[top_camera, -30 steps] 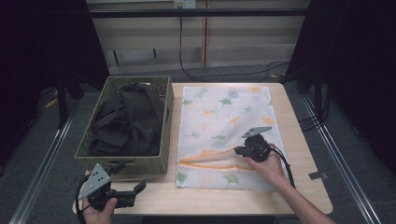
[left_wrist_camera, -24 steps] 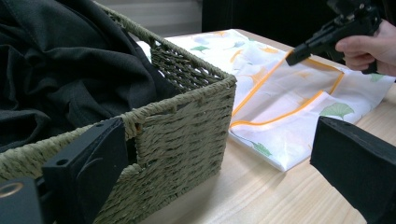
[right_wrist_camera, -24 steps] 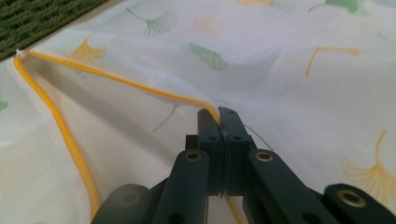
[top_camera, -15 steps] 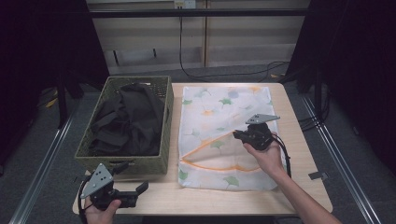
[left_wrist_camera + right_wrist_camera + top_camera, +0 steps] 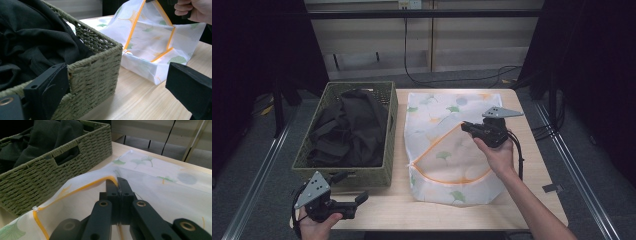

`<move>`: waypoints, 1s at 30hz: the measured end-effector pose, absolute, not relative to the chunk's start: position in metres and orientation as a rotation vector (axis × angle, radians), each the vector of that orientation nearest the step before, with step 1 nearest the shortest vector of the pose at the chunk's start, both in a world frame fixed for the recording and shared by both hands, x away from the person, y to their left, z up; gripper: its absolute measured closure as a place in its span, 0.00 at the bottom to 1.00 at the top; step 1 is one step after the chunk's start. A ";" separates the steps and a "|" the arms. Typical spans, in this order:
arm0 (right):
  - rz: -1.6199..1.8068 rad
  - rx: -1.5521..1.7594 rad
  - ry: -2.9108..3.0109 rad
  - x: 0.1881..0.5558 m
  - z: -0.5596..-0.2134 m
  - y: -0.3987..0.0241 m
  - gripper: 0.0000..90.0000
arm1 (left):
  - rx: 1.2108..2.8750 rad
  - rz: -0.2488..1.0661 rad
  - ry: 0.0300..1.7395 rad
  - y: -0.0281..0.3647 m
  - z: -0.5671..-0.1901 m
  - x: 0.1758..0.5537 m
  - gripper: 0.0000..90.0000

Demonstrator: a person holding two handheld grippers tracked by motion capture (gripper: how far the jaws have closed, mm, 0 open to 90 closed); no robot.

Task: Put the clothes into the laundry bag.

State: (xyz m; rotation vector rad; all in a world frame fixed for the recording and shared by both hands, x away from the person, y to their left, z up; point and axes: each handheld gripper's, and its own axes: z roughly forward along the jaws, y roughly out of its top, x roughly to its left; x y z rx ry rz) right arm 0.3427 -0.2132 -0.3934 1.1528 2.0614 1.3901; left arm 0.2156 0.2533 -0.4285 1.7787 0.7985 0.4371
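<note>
A white mesh bag point(image 5: 439, 150) printed with green and orange leaves lies on the table, its opening edged in orange point(image 5: 447, 177). My right gripper point(image 5: 465, 127) is shut on the orange edge point(image 5: 110, 179) and holds the upper flap lifted, so the mouth gapes toward the basket point(image 5: 147, 32). A green woven basket point(image 5: 343, 172) full of dark clothing point(image 5: 349, 130) stands to the bag's left. My left gripper point(image 5: 362, 198) hovers open at the table's near left corner, in front of the basket's corner point(image 5: 100, 67), with nothing between its jaws.
The wooden table point(image 5: 532, 165) has bare surface to the right of the bag and along the front edge. A cable point(image 5: 518, 155) trails from the right gripper. A shelf unit point(image 5: 422, 40) and floor cables stand behind the table.
My right gripper has risen and moved away from me with the orange edge, pulling the bag's mouth wider open. The left gripper has stayed about where it was.
</note>
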 end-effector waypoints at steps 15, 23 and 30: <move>1.371 1.128 2.119 0.342 -0.400 -0.216 0.99 | 1.844 0.574 0.919 0.277 -0.381 0.268 0.08; 1.361 1.123 2.127 0.343 -0.400 -0.216 0.99 | 1.878 0.510 0.979 0.276 -0.366 0.335 0.05; 1.335 1.115 2.160 0.344 -0.404 -0.210 0.99 | 1.949 0.492 1.025 0.265 -0.366 0.382 0.05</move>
